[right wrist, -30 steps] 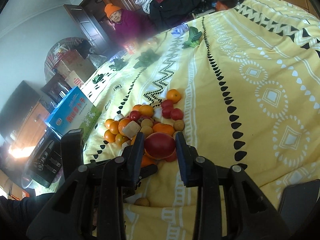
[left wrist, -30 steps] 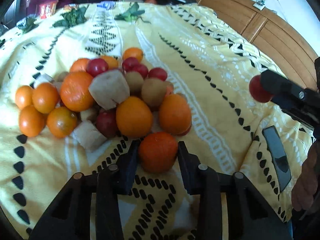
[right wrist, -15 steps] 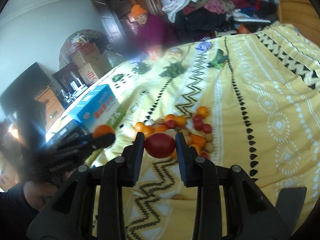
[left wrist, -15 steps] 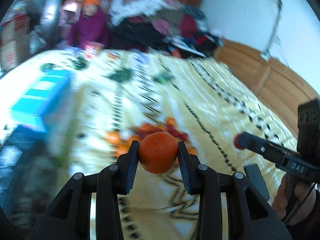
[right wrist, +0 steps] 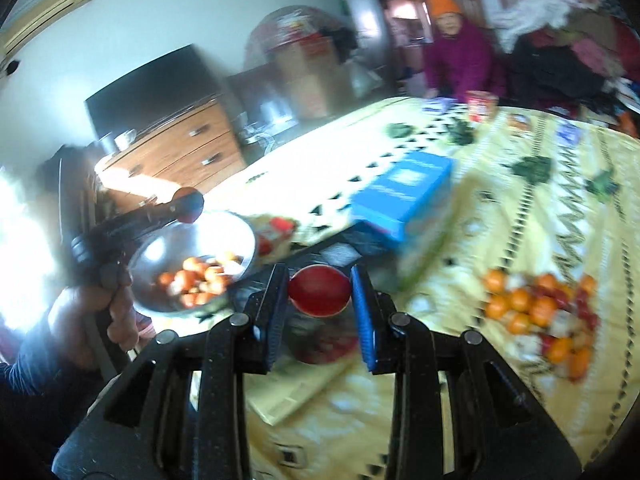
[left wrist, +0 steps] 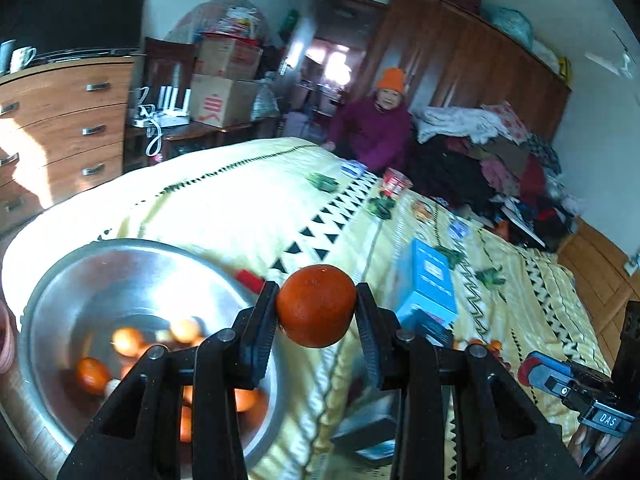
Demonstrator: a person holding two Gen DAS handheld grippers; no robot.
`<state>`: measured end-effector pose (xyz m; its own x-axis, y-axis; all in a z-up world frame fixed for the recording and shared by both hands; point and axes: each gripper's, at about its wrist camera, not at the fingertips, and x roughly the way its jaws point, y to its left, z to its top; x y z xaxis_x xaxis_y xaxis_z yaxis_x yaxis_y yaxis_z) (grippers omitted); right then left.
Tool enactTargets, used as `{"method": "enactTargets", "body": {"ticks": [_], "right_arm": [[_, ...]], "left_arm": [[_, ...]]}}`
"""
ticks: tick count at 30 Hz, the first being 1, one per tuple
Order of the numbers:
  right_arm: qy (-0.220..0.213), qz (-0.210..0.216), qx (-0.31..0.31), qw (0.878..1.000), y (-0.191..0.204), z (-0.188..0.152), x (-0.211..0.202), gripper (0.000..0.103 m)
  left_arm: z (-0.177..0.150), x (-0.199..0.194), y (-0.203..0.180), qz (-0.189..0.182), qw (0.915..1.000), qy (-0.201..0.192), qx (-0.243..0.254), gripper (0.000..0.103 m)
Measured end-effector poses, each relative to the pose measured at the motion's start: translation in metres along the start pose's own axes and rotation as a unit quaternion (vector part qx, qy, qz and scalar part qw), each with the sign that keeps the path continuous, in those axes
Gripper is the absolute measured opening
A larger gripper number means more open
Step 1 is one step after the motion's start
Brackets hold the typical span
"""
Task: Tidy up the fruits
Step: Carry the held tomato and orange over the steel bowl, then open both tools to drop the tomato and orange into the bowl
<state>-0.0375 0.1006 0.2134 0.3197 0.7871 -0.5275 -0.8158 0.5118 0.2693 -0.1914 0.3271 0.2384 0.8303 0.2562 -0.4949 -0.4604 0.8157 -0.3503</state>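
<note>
A yellow patterned bedspread [left wrist: 240, 200] spreads beyond both grippers. Below-left of the left gripper [left wrist: 316, 306] sits a steel bowl [left wrist: 80, 276] holding oranges. A blue box [right wrist: 404, 192] lies ahead-right of the right gripper [right wrist: 319, 290]; the fruit pile [right wrist: 536, 312] further right. Left gripper pinches an orange [left wrist: 316, 306]; right gripper pinches a red fruit [right wrist: 319, 290].

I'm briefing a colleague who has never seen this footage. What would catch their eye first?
Each gripper holds a fruit up close: the left gripper an orange, the right gripper a red fruit. A steel bowl with oranges in it sits lower left in the left view. A heap of fruit lies on the yellow bedspread at right.
</note>
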Motion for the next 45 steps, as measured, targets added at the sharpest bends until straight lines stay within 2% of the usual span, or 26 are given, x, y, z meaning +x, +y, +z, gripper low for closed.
{"method": "enactTargets", "body": {"ticks": [3, 9, 15, 21, 31, 32, 33, 34, 35, 36, 37, 38, 42, 45], "right_arm": [[0.021, 0.034, -0.031, 0.999, 0.043, 0.018, 0.039, 0.032], [0.067, 0.085, -0.05, 0.993, 0.102, 0.037, 0.115, 0.032], [0.107, 0.097, -0.052, 0.988, 0.126, 0.034, 0.17, 0.032], [0.129, 0.095, -0.049, 0.986, 0.132, 0.033, 0.196, 0.032], [0.144, 0.089, -0.045, 0.985, 0.14, 0.031, 0.216, 0.033], [0.144, 0.087, -0.042, 0.985, 0.14, 0.031, 0.216, 0.033], [0.147, 0.086, -0.041, 0.984, 0.14, 0.031, 0.217, 0.033], [0.151, 0.086, -0.041, 0.984, 0.14, 0.031, 0.218, 0.035], [0.153, 0.087, -0.042, 0.984, 0.141, 0.03, 0.219, 0.039], [0.15, 0.086, -0.043, 0.984, 0.142, 0.031, 0.217, 0.049], [0.145, 0.085, -0.044, 0.985, 0.143, 0.031, 0.213, 0.056], [0.138, 0.085, -0.045, 0.986, 0.143, 0.032, 0.208, 0.058], [0.109, 0.087, -0.045, 0.989, 0.145, 0.034, 0.175, 0.059], [0.074, 0.093, -0.045, 0.992, 0.139, 0.023, 0.125, 0.061]], "left_arm": [[0.008, 0.0, 0.045, 0.036, 0.9993, 0.004, -0.014, 0.039], [-0.008, 0.011, 0.093, 0.07, 0.9964, 0.037, -0.031, 0.039], [-0.028, 0.028, 0.12, 0.083, 0.9928, 0.071, -0.048, 0.039], [-0.03, 0.033, 0.136, 0.089, 0.9908, 0.083, -0.059, 0.039], [-0.033, 0.038, 0.149, 0.102, 0.9872, 0.096, -0.076, 0.039], [-0.032, 0.037, 0.15, 0.103, 0.9871, 0.095, -0.078, 0.042], [-0.032, 0.035, 0.151, 0.103, 0.9871, 0.091, -0.083, 0.052], [-0.03, 0.033, 0.152, 0.103, 0.987, 0.087, -0.087, 0.056], [-0.03, 0.03, 0.153, 0.107, 0.9865, 0.082, -0.093, 0.065], [-0.029, 0.026, 0.154, 0.113, 0.9859, 0.075, -0.098, 0.072], [-0.028, 0.023, 0.154, 0.118, 0.9855, 0.07, -0.1, 0.074], [-0.028, 0.02, 0.155, 0.122, 0.9853, 0.065, -0.101, 0.075], [-0.026, 0.012, 0.146, 0.124, 0.9858, 0.061, -0.095, 0.075], [-0.024, -0.003, 0.126, 0.113, 0.9897, 0.046, -0.075, 0.075]]}}
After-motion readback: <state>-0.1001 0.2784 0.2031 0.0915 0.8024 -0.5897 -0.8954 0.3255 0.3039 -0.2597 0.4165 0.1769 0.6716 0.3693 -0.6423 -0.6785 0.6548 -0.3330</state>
